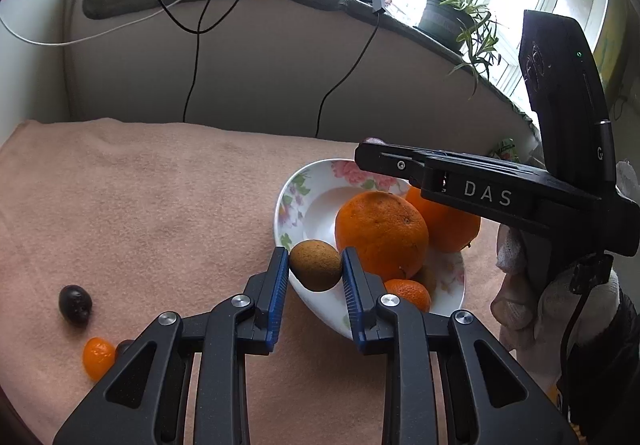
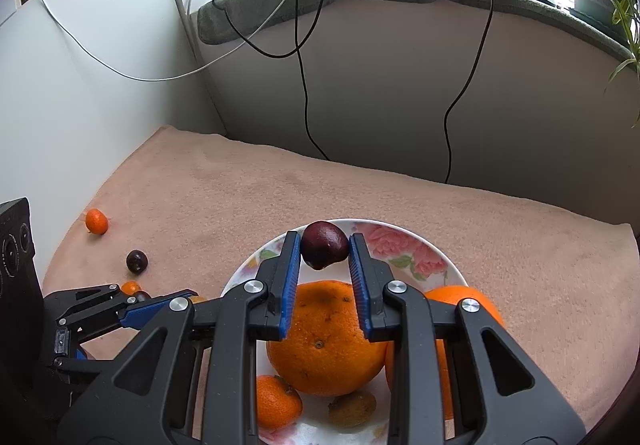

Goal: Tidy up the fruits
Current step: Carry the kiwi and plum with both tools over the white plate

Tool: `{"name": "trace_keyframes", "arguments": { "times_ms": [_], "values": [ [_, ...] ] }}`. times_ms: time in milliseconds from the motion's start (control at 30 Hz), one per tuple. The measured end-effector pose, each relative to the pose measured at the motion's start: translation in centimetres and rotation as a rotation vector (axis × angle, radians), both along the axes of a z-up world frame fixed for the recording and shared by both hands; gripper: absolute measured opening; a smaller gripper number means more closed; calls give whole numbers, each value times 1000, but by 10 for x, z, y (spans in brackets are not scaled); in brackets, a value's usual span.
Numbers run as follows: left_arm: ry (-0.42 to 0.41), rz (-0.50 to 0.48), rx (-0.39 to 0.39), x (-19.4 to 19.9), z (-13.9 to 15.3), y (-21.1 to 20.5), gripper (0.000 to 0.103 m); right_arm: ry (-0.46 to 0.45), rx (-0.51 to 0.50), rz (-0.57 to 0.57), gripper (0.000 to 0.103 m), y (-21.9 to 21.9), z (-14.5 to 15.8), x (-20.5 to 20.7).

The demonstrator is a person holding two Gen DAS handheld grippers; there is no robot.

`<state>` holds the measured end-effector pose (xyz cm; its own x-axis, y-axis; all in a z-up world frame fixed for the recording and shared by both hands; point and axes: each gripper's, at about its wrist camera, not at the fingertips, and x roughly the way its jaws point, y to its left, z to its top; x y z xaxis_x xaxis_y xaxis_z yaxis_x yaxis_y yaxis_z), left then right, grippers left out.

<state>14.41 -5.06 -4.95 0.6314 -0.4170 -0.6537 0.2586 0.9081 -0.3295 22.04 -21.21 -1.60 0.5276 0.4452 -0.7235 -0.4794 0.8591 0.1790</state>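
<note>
My left gripper (image 1: 315,265) is shut on a small brown fruit (image 1: 316,265), held over the near rim of the floral plate (image 1: 290,201). My right gripper (image 2: 325,249) is shut on a dark red plum (image 2: 324,245), above the far part of the same floral plate (image 2: 404,241). In the plate lie a big orange (image 2: 326,341), a second orange (image 2: 460,297), a small mandarin (image 2: 276,401) and a brownish fruit (image 2: 352,409). On the pink cloth lie a dark plum (image 1: 75,303) and a small orange kumquat (image 1: 97,357).
Another kumquat (image 2: 97,221) lies far left on the pink cloth (image 2: 360,197). Black cables (image 2: 306,97) hang down the wall behind. A potted plant (image 1: 460,17) stands on the sill. A gloved hand (image 1: 516,297) holds the right gripper's body.
</note>
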Motion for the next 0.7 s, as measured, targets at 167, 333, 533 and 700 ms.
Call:
{"name": "trace_keyframes", "arguments": {
  "times_ms": [167,333,533,700],
  "values": [
    [-1,-13,5,3,0,-5,26,10,-3,-5,26,2,-2,5],
    [-1,-20,8,5,1,-8,26,18,-6,-5,26,3,-5,6],
    [4,-26,11,8,0,-12,26,23,-14,-6,26,5,-5,8],
    [3,-23,14,9,0,-12,26,27,-18,-11,26,6,-6,8]
  ]
}}
